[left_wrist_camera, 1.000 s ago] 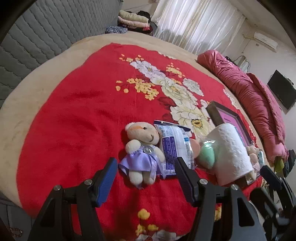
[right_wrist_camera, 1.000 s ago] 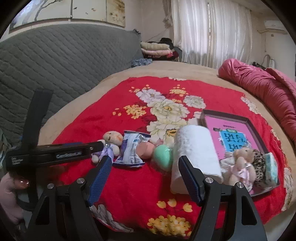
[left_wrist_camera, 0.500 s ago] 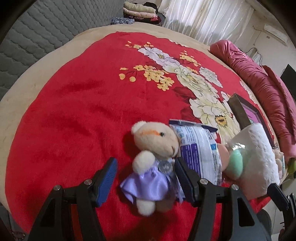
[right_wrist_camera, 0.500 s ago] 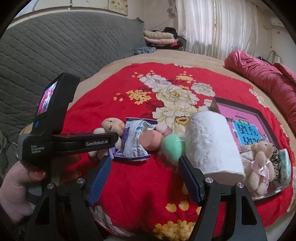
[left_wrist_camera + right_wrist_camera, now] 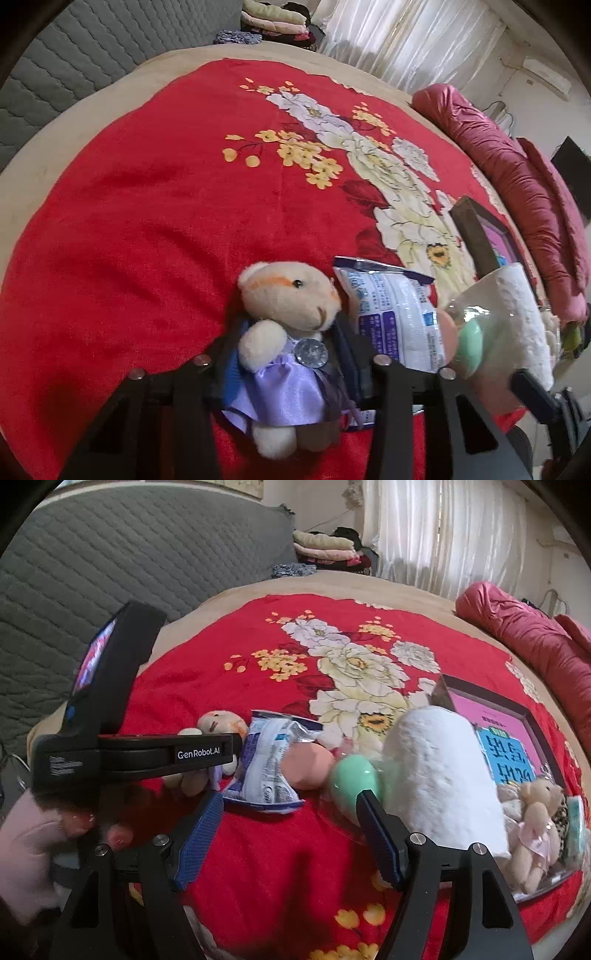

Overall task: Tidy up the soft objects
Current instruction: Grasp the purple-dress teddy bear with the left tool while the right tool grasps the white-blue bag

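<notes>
The left tool (image 5: 286,363) had just been closing, and its jaws pinched the small teddy bear (image 5: 284,332) at its purple dress, on the red blanket (image 5: 147,229) just beside the plastic packet (image 5: 391,317). The right tool (image 5: 286,830) hung wide open and empty, near the packet and the white towel roll (image 5: 439,775).

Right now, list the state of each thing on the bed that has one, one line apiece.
Left claw: jaws just closed in, pressed on the bear in the purple dress.
Right claw: open, nothing between its jaws.
Blue and white packet: crumpled, lying flat.
White roll: lying on its side, against the tray.
Tray: holds the bear in pink.
</notes>
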The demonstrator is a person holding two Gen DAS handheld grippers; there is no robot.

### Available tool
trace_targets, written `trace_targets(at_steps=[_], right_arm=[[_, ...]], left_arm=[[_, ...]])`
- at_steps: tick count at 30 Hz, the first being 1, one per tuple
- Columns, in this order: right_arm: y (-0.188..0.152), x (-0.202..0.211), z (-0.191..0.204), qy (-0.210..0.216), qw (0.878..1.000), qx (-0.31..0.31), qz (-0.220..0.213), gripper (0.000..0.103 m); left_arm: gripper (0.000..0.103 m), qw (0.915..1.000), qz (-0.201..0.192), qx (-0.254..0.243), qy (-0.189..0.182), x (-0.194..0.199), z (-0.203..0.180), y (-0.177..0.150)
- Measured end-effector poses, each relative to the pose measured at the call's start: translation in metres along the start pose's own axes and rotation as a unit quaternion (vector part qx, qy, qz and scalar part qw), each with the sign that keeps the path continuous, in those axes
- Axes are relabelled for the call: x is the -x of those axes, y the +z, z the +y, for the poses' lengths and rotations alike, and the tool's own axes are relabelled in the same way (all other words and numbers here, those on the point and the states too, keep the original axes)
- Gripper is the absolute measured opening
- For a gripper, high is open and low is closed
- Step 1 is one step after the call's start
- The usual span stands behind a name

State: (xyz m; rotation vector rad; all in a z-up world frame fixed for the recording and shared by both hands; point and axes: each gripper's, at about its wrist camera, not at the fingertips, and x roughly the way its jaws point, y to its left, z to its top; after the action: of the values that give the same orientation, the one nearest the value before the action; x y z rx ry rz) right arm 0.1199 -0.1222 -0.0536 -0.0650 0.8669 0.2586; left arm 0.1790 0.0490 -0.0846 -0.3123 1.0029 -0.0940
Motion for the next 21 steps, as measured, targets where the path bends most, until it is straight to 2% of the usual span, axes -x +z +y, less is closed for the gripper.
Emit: trace_targets(at_steps=[3, 6, 11, 16, 21], right_arm=[[0.001, -0.012, 0.008, 0.005, 1.000, 0.002, 0.007, 0.076], [0.003, -0.022, 0.014, 0.002, 1.000, 0.003, 0.010, 0.076], [0.015, -0.040, 0.020, 0.000, 1.000, -0.005, 0.005, 0.076], [0.023, -0.064, 0.024, -0.024, 1.000, -0.003, 0.019, 0.076], [0.030, -0.080, 0.044, -0.068, 0.996, 0.045, 0.026, 0.076]], left_arm=[[0.040, 0.9999, -0.005, 0.009, -0.012, 0.006, 0.003, 0.001], [0.040, 0.9991, -0.033, 0.025, -0.005, 0.020, 0.014, 0.005], [0.040, 0.9952, -0.065, 0.070, -0.022, 0.039, 0.042, 0.012], [0.040, 0.9946, -0.065, 0.076, -0.027, 0.038, 0.045, 0.014], [0.040, 0.9943, -0.070, 0.072, -0.035, 0.040, 0.042, 0.015]])
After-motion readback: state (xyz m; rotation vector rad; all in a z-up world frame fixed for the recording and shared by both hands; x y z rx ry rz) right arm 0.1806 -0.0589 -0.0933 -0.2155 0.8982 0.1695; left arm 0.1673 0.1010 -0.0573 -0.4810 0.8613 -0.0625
